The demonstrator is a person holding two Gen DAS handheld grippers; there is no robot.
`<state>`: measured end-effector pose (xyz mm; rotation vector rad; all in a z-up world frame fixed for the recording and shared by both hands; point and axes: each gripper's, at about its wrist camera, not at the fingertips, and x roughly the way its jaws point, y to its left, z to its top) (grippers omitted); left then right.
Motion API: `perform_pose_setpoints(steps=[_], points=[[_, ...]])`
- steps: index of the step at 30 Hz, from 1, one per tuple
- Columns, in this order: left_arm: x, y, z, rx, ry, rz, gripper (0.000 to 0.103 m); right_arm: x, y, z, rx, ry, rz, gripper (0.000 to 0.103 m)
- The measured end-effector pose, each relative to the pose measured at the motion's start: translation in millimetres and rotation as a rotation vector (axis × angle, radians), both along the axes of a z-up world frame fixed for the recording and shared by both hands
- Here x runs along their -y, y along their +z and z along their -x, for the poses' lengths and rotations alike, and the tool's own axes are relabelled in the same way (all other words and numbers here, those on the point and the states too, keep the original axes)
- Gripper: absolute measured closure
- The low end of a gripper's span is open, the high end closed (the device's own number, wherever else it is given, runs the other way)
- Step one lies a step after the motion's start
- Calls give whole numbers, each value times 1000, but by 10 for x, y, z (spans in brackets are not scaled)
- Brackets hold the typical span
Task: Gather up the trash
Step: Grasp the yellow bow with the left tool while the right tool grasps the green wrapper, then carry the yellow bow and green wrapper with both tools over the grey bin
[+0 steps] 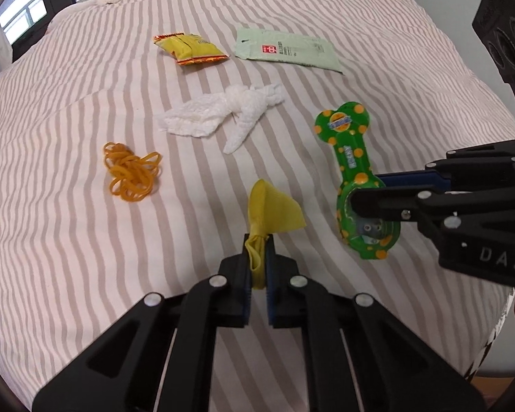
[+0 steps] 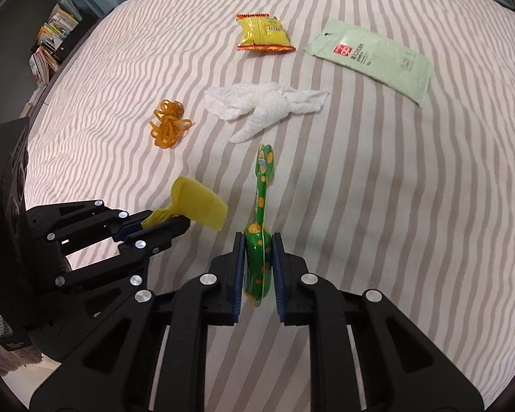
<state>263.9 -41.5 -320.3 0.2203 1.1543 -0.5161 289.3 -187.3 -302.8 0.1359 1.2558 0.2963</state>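
Your right gripper (image 2: 257, 267) is clamped on the round end of the green spotted package (image 2: 261, 206), whose long neck juts out over the striped bed (image 1: 68, 240); that overhang could lever it loose if you swing. Your left gripper (image 1: 257, 257) pinches only the neck of the yellow balloon (image 1: 274, 213), and that thin, slick rubber may slide free.

- A bed (image 1: 86, 240) covered with a pink-and-grey striped sheet is seen.
- A yellow snack packet (image 1: 190, 49) and a pale green flat pouch (image 1: 288, 50) are laid near the far side.
- Crumpled white tissue (image 1: 219, 116) is spread mid-bed.
- A heap of orange rubber bands (image 1: 132, 171) is placed left of the tissue.
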Motion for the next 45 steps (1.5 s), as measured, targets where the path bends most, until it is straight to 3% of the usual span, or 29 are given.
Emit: perform_pose_setpoints(steps=[10, 17, 23, 31, 41, 45], points=[[-276, 683, 576, 56, 113, 54, 96, -228, 710, 575, 109, 37, 22, 89], [-559, 1068, 1281, 118, 227, 55, 96, -437, 1177, 1157, 193, 133, 3, 89], [-864, 1281, 2013, 150, 396, 51, 96, -716, 1395, 1711, 234, 306, -7, 89], [-1341, 1348, 3111, 166, 660, 31, 96, -1284, 1451, 2418, 242, 582, -45, 89], [-2067, 1309, 4425, 138, 1047, 8, 96, -2373, 1424, 3411, 217, 967, -96, 89], [-2380, 1308, 4924, 130, 1156, 13, 96, -2856, 1408, 3864, 205, 1083, -102, 89]])
